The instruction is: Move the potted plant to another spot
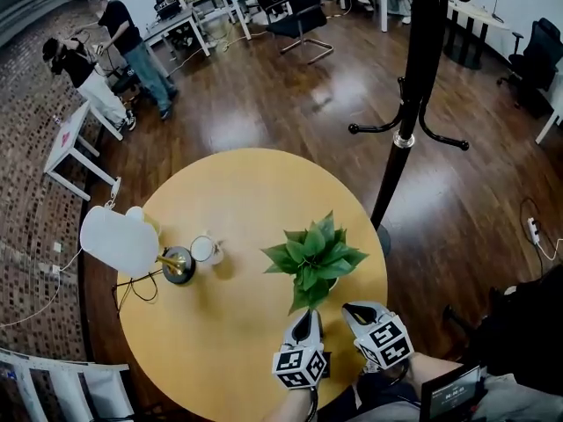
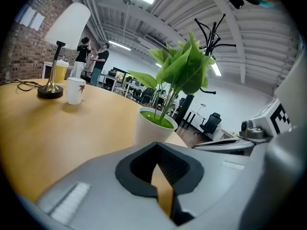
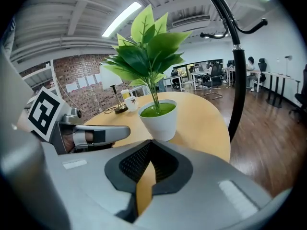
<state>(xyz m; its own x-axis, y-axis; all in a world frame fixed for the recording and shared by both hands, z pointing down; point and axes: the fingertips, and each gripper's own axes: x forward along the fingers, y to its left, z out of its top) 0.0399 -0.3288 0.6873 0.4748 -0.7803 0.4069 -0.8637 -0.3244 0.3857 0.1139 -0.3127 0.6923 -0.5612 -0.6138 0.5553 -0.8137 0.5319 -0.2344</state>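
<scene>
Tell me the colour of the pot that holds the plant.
White. The pot shows best in the right gripper view.

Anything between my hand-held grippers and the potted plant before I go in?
Nothing visible. Only bare table lies between the potted plant and the left hand-held gripper and right hand-held gripper, both shut. The lamp and cup stand well off to the left.

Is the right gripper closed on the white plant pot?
No, the right gripper has its jaws together with nothing between them, and the plant pot stands free on the table ahead.
</scene>
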